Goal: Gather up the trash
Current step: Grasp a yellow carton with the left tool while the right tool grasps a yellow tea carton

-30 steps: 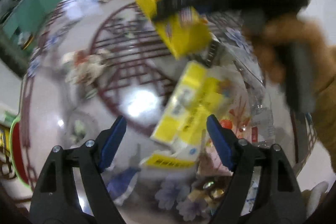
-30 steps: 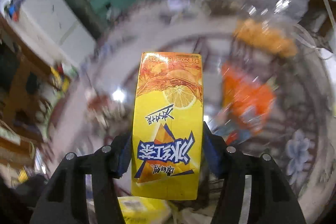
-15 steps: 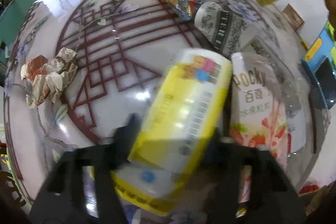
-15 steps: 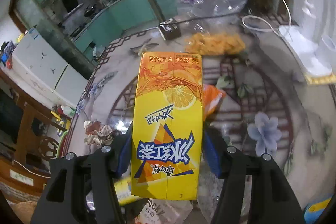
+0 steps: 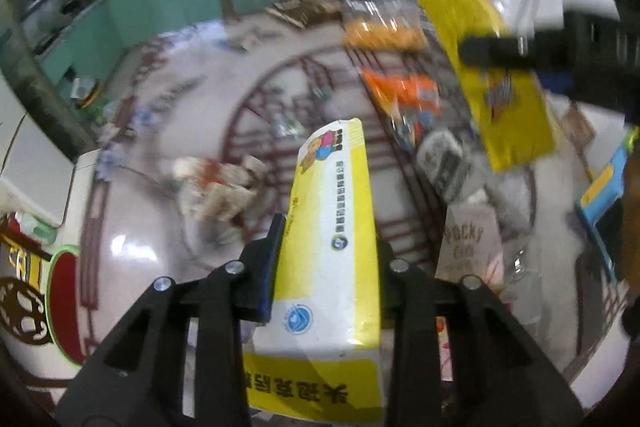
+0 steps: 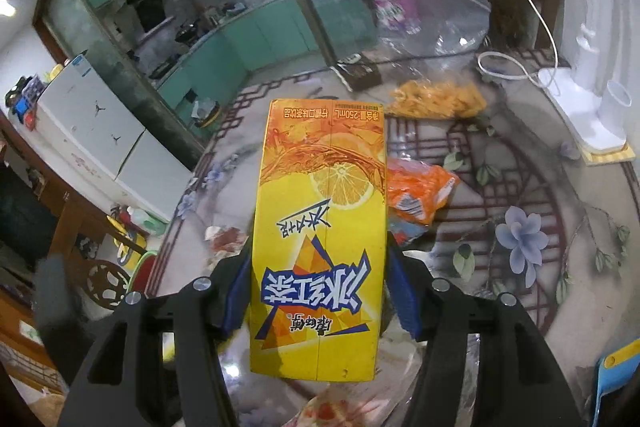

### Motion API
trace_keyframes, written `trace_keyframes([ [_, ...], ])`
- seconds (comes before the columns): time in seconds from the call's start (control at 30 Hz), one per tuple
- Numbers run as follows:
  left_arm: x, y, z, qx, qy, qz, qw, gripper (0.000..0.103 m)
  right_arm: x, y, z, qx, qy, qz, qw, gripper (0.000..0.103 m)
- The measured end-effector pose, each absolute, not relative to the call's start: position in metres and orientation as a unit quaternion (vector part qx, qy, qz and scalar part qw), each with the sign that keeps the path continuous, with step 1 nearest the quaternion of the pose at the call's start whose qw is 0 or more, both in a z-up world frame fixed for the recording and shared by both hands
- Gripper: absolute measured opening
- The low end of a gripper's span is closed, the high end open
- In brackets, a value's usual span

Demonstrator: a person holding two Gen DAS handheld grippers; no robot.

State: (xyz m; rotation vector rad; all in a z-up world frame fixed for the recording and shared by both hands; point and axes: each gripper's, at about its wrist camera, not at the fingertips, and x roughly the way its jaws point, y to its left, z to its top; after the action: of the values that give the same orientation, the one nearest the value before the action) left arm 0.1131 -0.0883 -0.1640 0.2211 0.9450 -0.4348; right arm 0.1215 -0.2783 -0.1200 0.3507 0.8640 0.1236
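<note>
So two cartons were being carried at once here, one per tool. The left tool [image 5: 326, 267] was pinched on a yellow-and-white carton [image 5: 334, 243], the jaws having just been closing onto it, and the carton was held tilted, clear of the table [image 5: 132, 255], top end pointing away from the camera. It was gripped low on its body, probably because that was the part that could be reached while it lay among the other rubbish. The right tool [image 6: 318, 289] was clamped across the flat sides of a lemon tea carton [image 6: 320, 247], held upside down going by the print, also well off the table. That same carton was caught in the left view up at the right, above the mess. Still left on the table: a crumpled wrapper [image 5: 216, 187], an orange packet [image 6: 420, 191], a bag of orange snacks [image 6: 438, 101], and a Pocky box [image 5: 470, 247] just beside the left tool. Both cartons were likely lifted together so one trip to the bin would do, though no bin was seen for sure.
</note>
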Motion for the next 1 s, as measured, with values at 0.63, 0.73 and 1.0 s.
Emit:
trace_keyframes([
  [0.63, 0.069, 0.007, -0.083, 0.028, 0.377, -0.133, 0.916, 0.031, 0.068, -0.213, -0.066, 0.144, 0.362, 0.076, 0.918, 0.058],
  [0.73, 0.063, 0.018, -0.076, 0.023, 0.370, -0.129, 0.920, 0.031, 0.064, -0.203, -0.064, 0.139, 0.360, 0.082, 0.919, 0.057],
  [1.0, 0.054, 0.045, -0.061, 0.018, 0.348, -0.118, 0.930, 0.031, 0.058, -0.174, -0.052, 0.122, 0.345, 0.090, 0.926, 0.058],
])
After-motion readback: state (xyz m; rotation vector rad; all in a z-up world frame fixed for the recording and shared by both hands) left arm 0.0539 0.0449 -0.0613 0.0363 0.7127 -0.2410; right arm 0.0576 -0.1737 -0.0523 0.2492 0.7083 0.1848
